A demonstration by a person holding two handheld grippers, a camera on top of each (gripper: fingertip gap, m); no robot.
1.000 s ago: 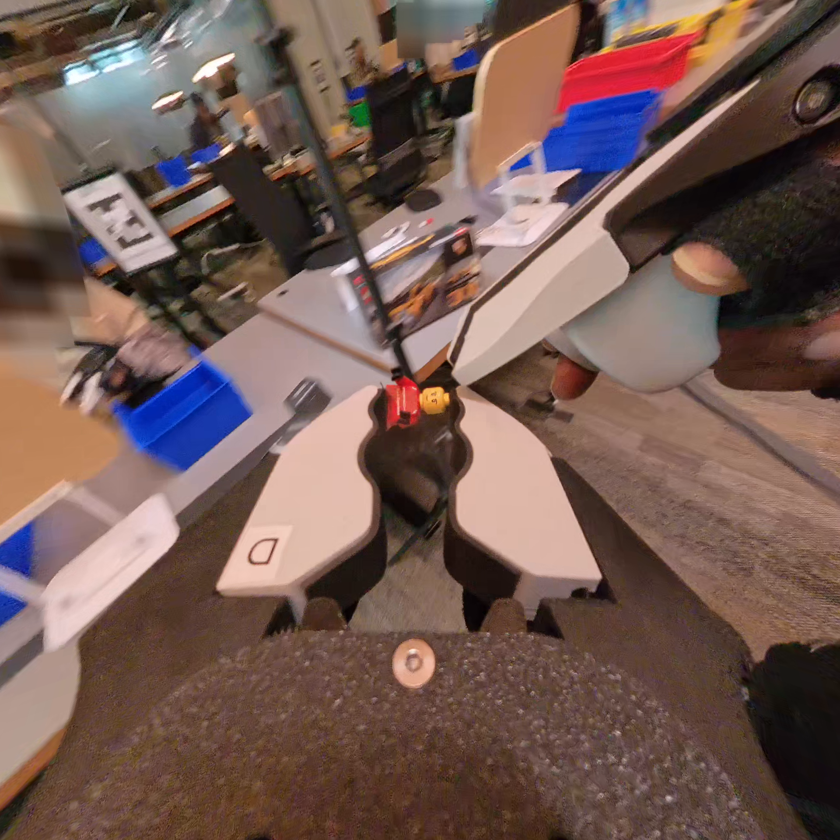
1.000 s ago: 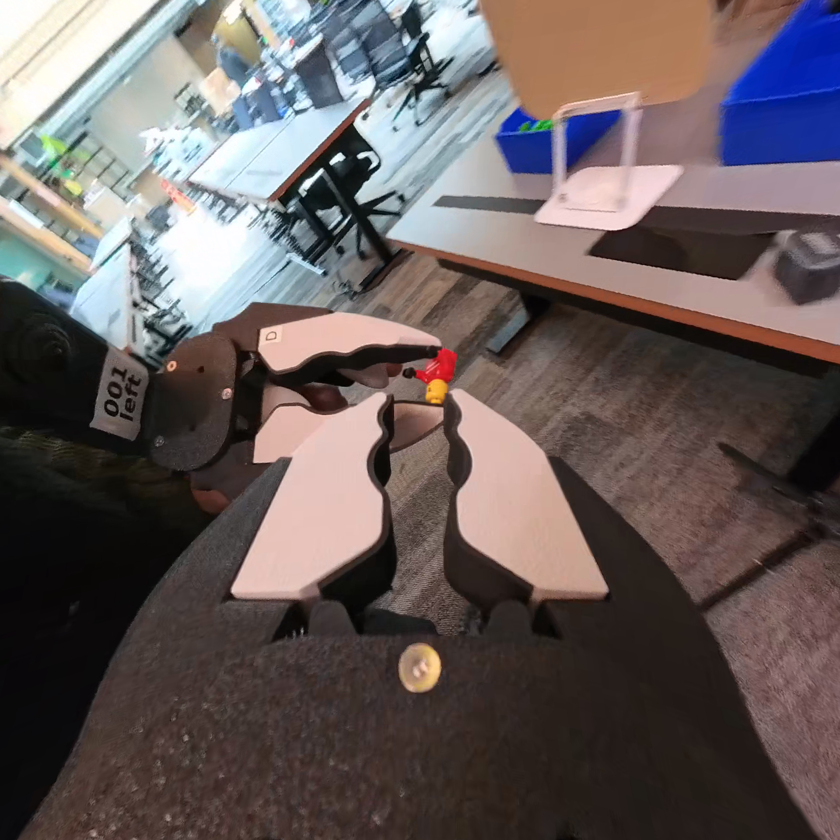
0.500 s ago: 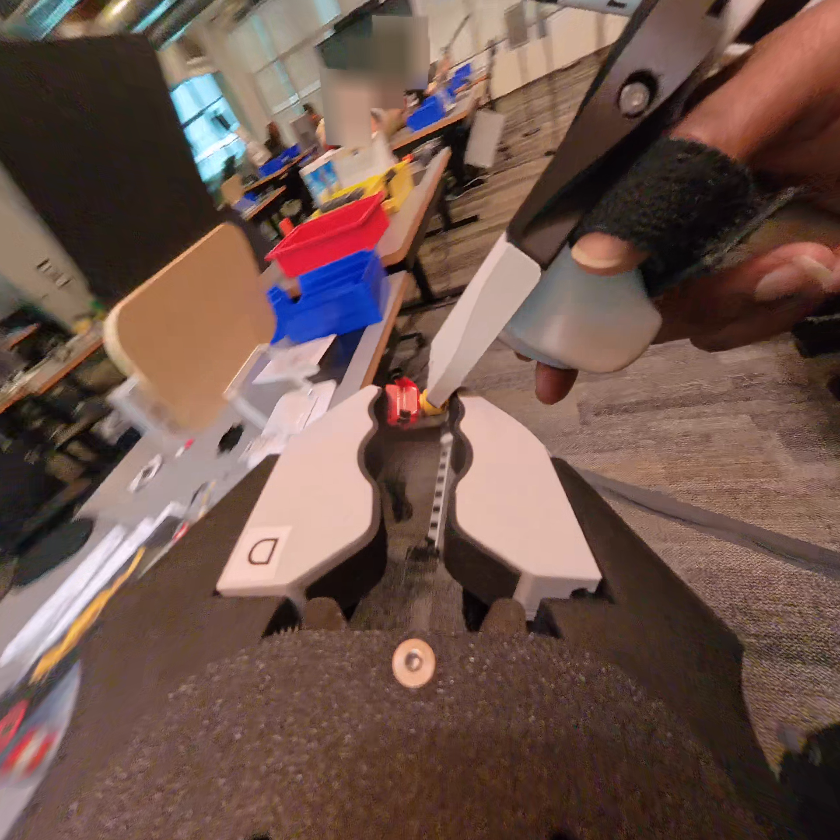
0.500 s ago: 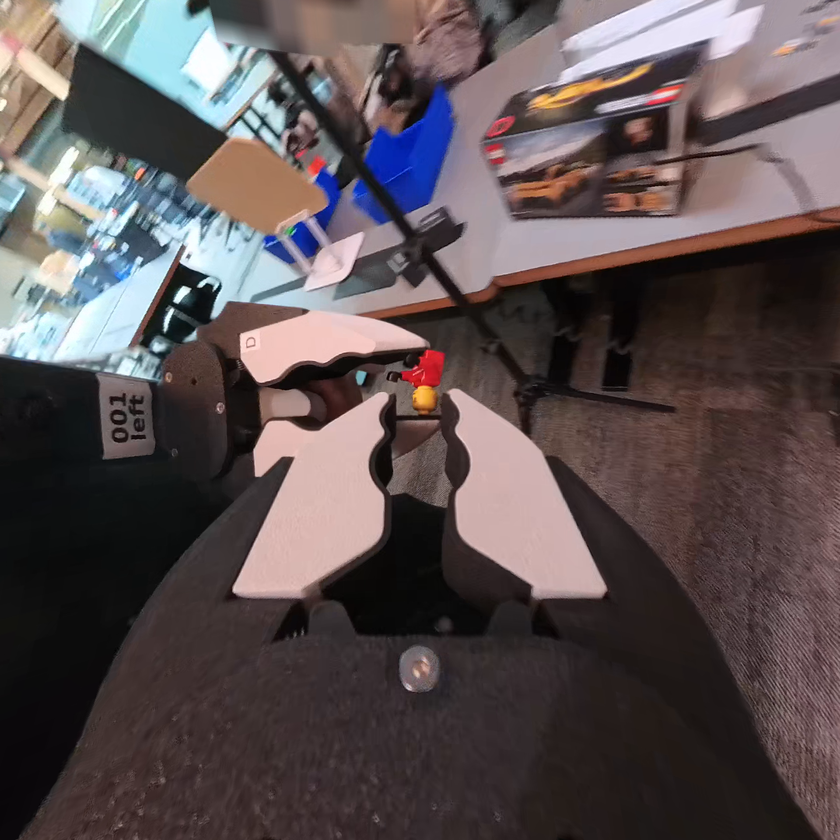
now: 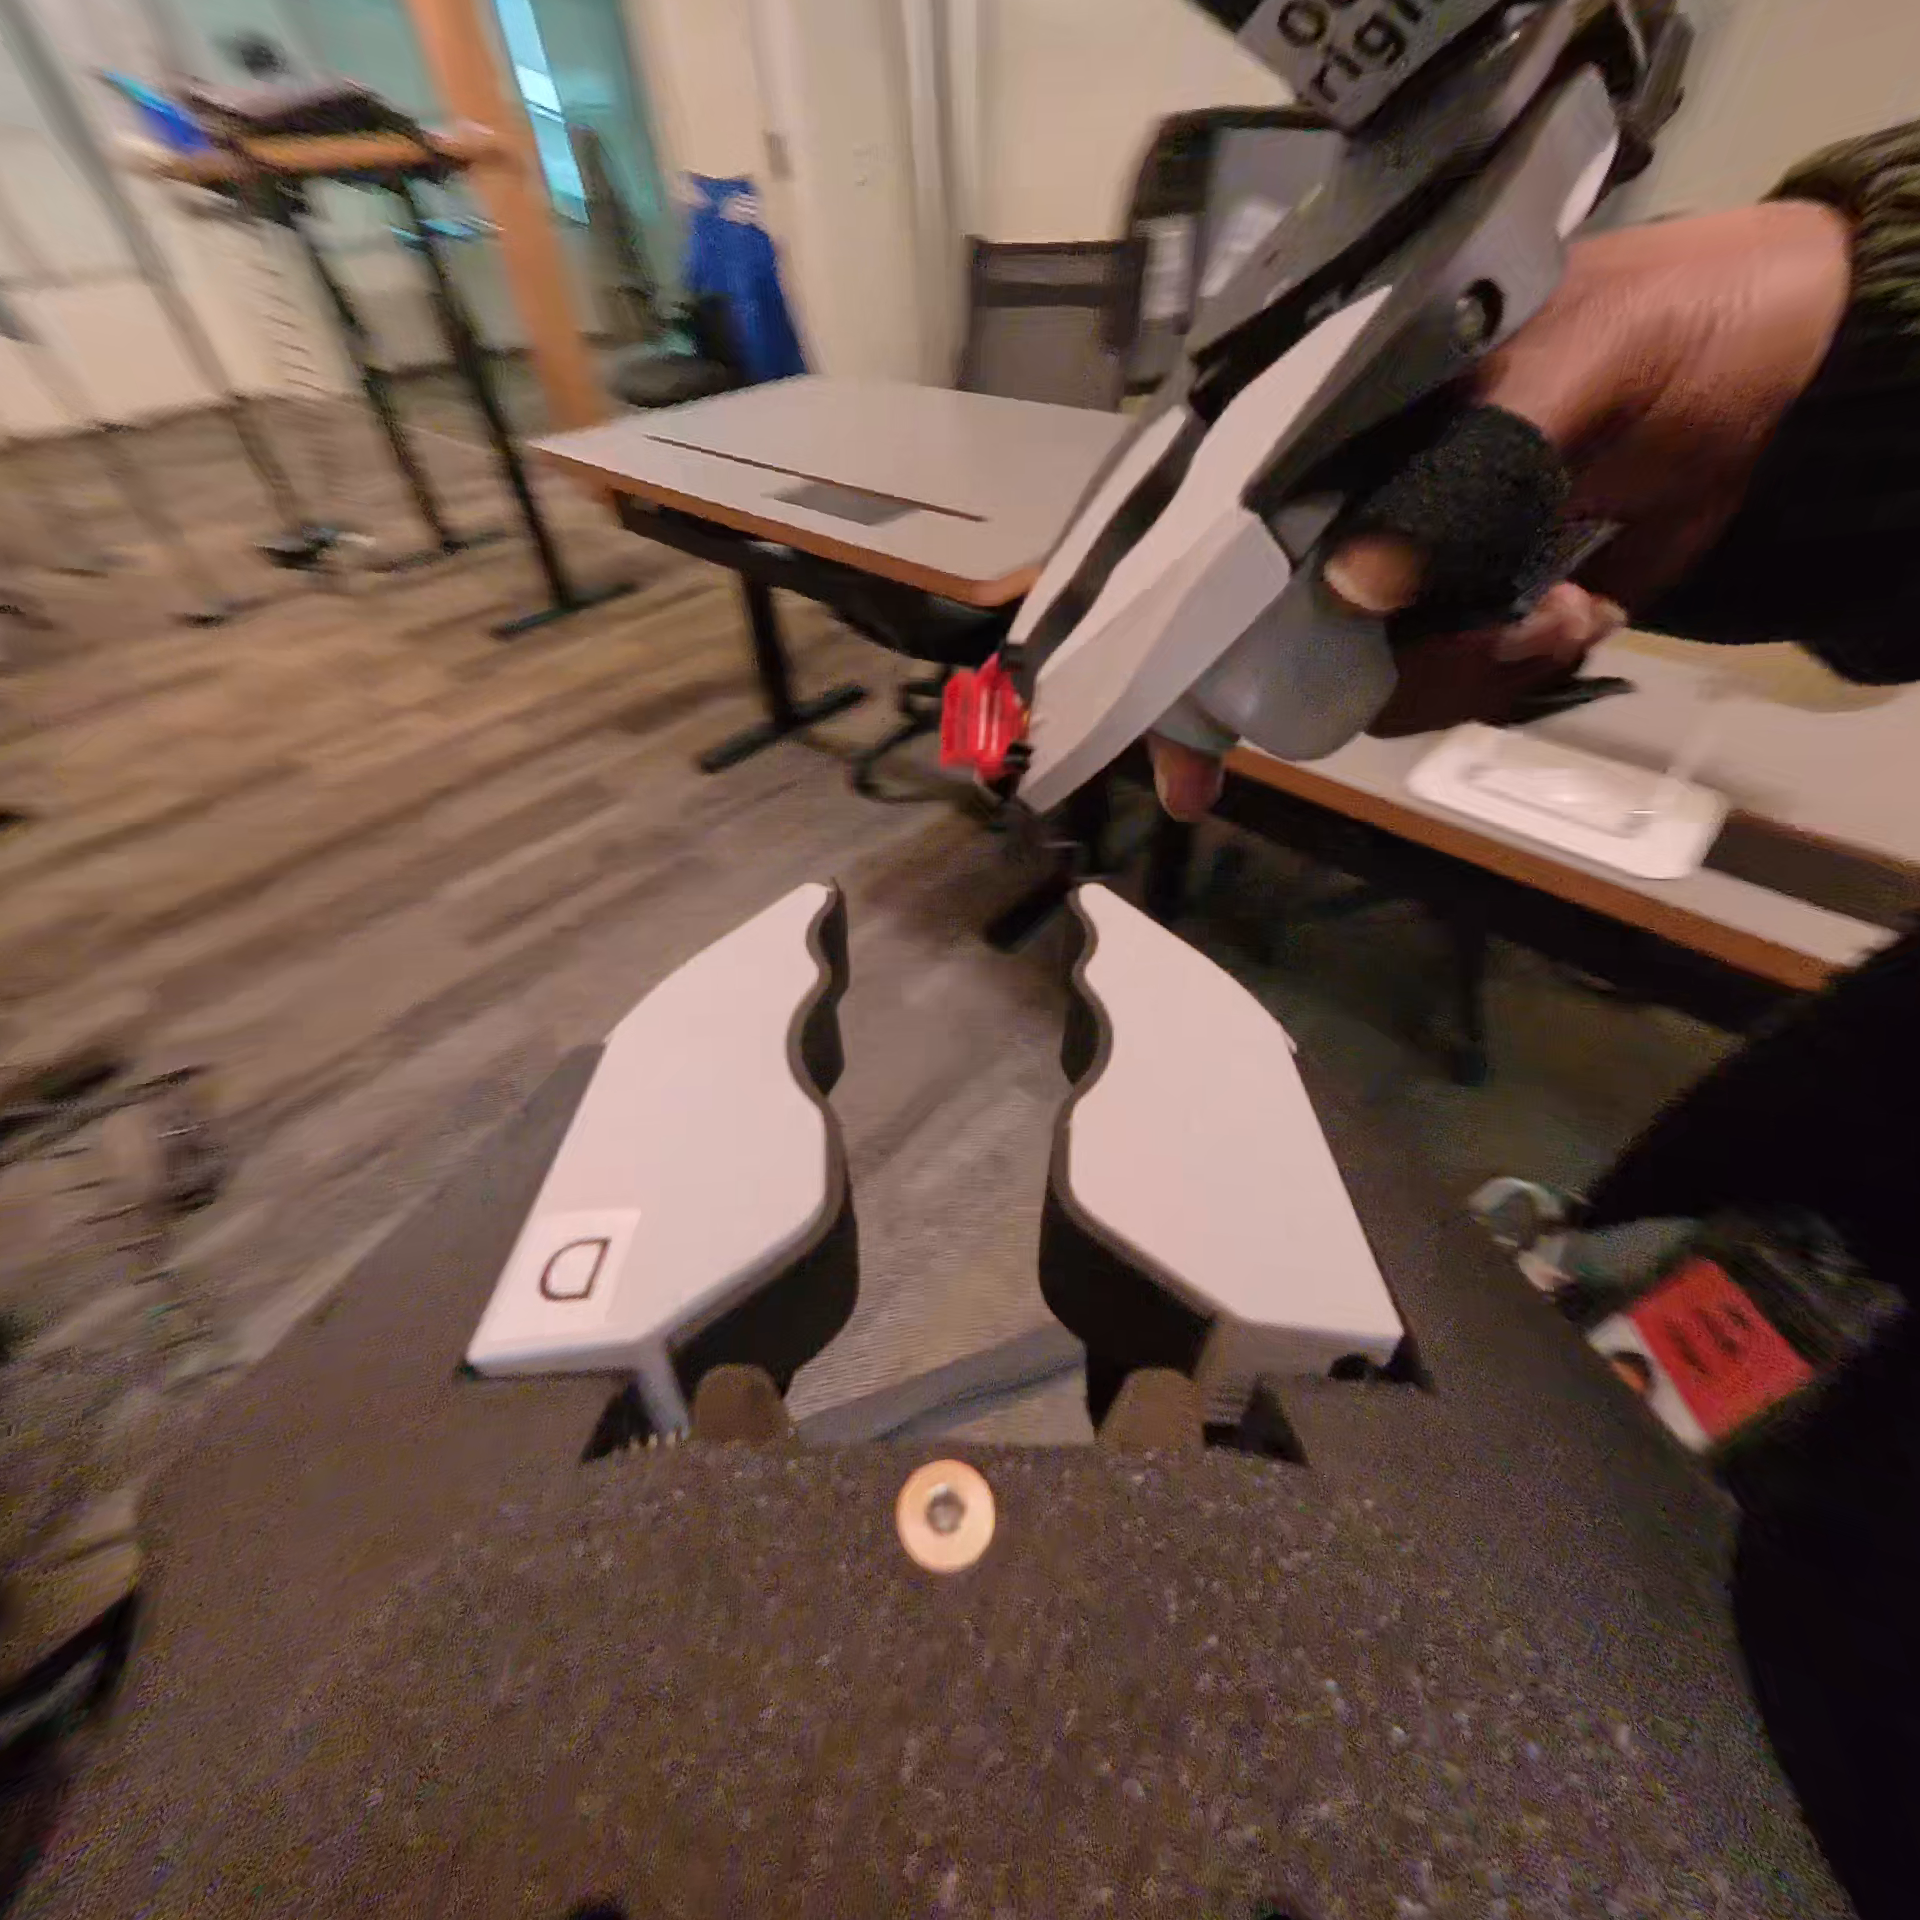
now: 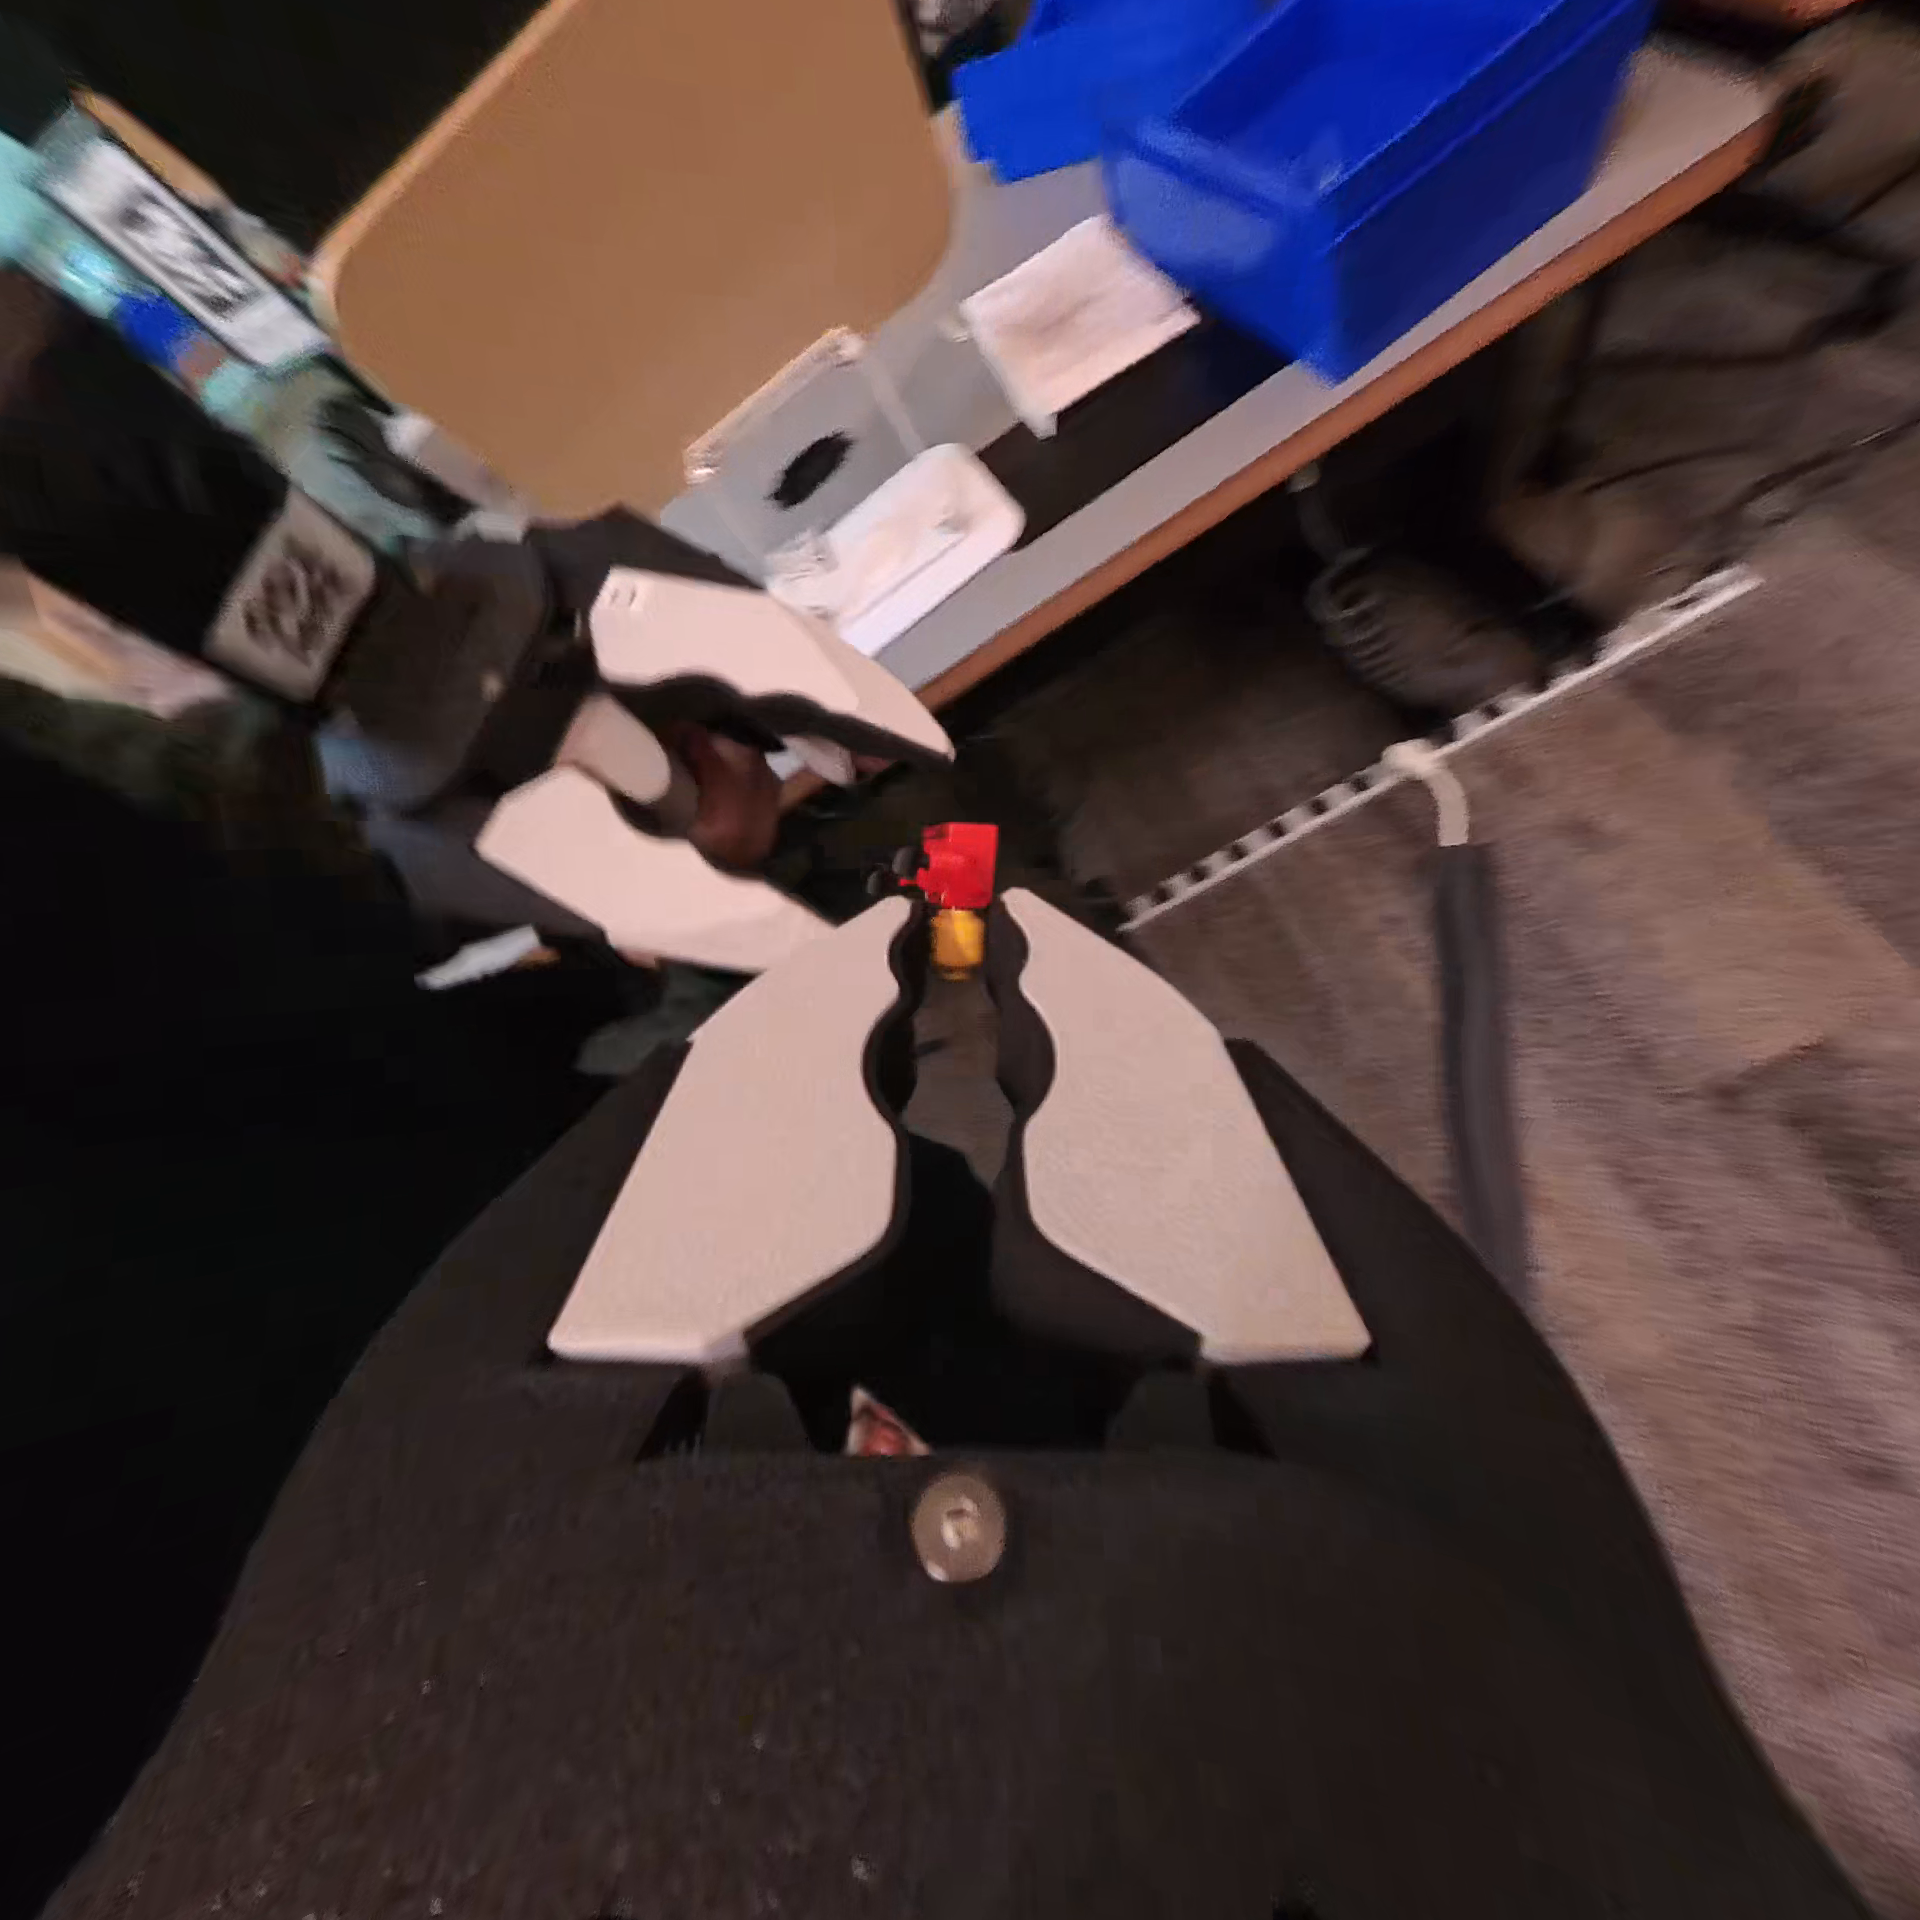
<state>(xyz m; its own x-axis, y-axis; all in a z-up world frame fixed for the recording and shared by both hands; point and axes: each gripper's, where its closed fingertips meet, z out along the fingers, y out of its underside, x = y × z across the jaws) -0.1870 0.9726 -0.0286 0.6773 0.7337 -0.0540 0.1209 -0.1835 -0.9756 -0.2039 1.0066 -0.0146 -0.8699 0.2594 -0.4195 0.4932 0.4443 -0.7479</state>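
Observation:
A small toy figure with a red torso [image 6: 961, 862] and a yellow head [image 6: 956, 940] is pinched by its head between the tips of my right gripper [image 6: 958, 914], which is shut on it. In the left wrist view the right gripper [image 5: 1023, 769] comes in from the upper right, held by a hand [image 5: 1662, 416], with the red figure [image 5: 977, 717] at its tip. My left gripper [image 5: 951, 904] is open and empty, a short way below the figure. In the right wrist view the left gripper [image 6: 883, 831] shows open, just left of the figure.
Both grippers are held in the air over grey carpet [image 5: 312, 779]. A grey table with a wooden edge [image 5: 883, 468] stands behind. In the right wrist view a table [image 6: 1195, 468] bears blue bins [image 6: 1351, 177], a tan board on a clear stand [image 6: 644, 229] and white trays [image 6: 904, 530].
My left gripper has opened and let go of the figure and drawn back. My right gripper has shut on the figure's yellow head and now holds it alone. Both views have swung round.

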